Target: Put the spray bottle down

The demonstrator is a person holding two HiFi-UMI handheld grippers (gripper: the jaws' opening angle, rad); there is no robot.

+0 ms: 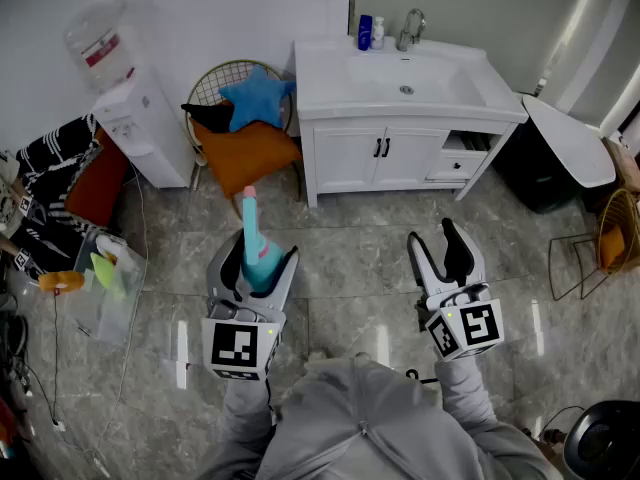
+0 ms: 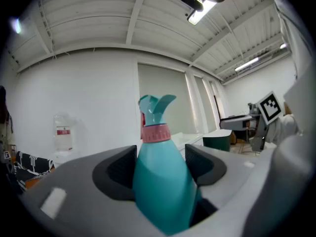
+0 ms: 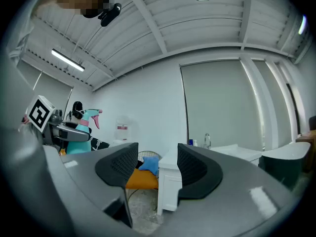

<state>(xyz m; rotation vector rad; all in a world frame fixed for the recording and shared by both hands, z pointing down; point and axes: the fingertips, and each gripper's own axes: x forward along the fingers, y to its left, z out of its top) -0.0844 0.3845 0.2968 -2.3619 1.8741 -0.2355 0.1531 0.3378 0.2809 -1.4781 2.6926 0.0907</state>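
Between left gripper (image 2: 160, 163) jaws sits the spray bottle (image 2: 159, 186), apparently clamped

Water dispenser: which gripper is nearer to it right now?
Left. In the head view the left gripper, shut on the spray bottle, hangs to the water dispenser's right; the open right gripper is even farther right.

The teal plastic spray bottle (image 1: 258, 253) has a rounded body that tapers to a narrow neck. A pink ribbed collar rings the neck, and above it sits a teal spray head with a pink trigger. It stands upright, its body gripped between the two dark pads of the left tongs (image 1: 257, 265) and touching both. The neck and head rise clear above the pads. The bottle is held in the air over the grey marbled floor (image 1: 350, 258), resting on nothing.
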